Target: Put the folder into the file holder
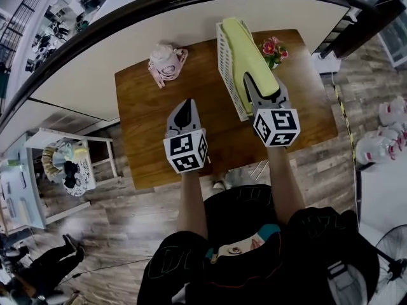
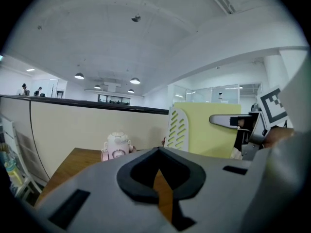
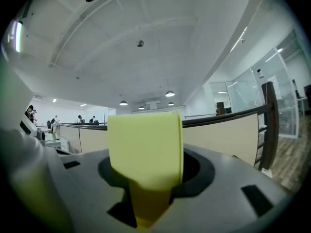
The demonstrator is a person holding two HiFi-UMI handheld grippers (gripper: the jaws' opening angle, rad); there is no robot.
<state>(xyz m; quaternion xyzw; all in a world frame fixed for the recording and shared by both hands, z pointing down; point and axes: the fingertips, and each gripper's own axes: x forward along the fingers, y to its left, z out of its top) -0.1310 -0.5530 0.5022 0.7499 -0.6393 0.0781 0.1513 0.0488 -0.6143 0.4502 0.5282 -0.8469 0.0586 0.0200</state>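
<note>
Upper left of the head view: a brown wood-grain worktop [image 1: 143,113] carries a small rounded pink-and-white ornament [image 1: 166,62], which stands alone near the far edge.

Centre, lower: the left gripper [image 1: 185,107], of grey plastic with black pads and a cube of square markers, is above bare wood. Its fingers are together at the tip with nothing between them; only the worktop shows through the pad opening.

Right of centre: a white file holder [image 1: 226,65] with a slotted side wall stands on the worktop. The pale yellow folder [image 1: 245,49], smooth with a rounded spine, sits inside it just beside that wall.

The right gripper [image 1: 255,84] is at the folder's near end, its fingers clamped on the folder, which fills the gap between them.

Far right: a small bunch of pink and red flowers [image 1: 274,49] sits just beside the holder.
</note>
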